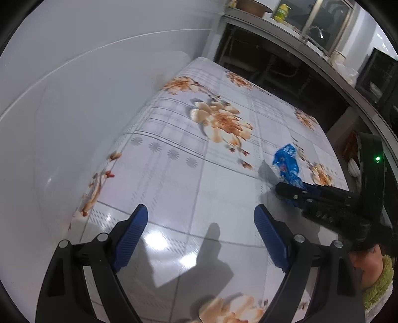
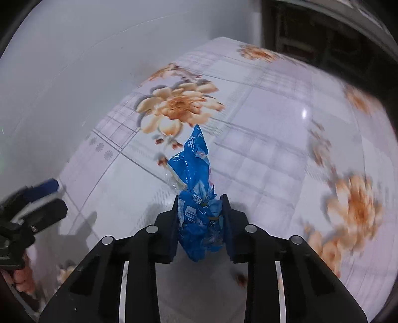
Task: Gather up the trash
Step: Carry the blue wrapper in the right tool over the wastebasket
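Right gripper (image 2: 201, 198): jaws clamped on blue wrapper (image 2: 196, 174), its tip ahead of them. Left gripper (image 1: 201, 213): jaws wide, only tablecloth (image 1: 174, 179) between.

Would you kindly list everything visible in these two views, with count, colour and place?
wrapper: one, blue crumpled plastic, on the tablecloth, pinched at its near end by the right tool.
tablecloth: one, glossy pale check with orange flowers, covering the table.
wall: one, white, along the table's far side.
counter: one, metal, behind the table, dark space beneath.
bottle: one, yellow-green, on the counter.
pot: one, brownish, on the counter, partly cut off.
left tool: one, black with blue pads, open, nothing between them.
right tool: one, black, closed on the wrapper.
sleeve: one, green, fuzzy, at the right hand.
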`<act>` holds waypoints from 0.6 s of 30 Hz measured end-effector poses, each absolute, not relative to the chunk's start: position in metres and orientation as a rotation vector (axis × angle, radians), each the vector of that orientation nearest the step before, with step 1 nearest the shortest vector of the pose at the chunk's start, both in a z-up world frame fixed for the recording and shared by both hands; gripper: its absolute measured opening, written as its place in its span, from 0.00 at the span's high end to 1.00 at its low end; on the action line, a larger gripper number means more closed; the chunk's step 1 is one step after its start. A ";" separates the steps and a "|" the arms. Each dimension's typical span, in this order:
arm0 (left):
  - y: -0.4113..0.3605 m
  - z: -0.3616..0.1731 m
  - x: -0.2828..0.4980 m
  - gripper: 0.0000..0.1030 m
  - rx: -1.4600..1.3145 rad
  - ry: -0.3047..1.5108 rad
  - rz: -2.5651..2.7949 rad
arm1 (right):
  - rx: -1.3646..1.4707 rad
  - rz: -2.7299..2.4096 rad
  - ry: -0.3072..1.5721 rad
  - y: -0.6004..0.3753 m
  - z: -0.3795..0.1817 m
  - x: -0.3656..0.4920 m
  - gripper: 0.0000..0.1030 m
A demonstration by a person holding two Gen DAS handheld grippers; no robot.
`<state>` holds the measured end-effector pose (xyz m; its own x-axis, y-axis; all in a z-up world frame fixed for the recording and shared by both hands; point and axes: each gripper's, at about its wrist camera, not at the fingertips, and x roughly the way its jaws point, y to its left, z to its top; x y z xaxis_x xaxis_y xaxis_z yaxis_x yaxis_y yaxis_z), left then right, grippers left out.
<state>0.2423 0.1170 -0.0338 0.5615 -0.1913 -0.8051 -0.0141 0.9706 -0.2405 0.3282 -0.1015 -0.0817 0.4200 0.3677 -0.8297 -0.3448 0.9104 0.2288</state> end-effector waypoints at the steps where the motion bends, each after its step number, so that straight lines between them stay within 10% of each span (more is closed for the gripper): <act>1: 0.114 -0.033 0.240 0.18 -0.229 0.971 -0.116 | 0.088 0.442 1.054 -0.113 -0.082 0.324 0.74; 18: -0.062 -0.009 0.162 0.18 -0.094 1.014 -0.762 | 0.546 -0.052 0.710 -0.356 -0.009 0.038 0.74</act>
<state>0.1619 -0.0622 -0.0093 0.2983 -0.6142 -0.7306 0.5315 0.7427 -0.4073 0.0384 -0.3563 -0.0087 0.7635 0.1358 -0.6314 0.2260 0.8596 0.4582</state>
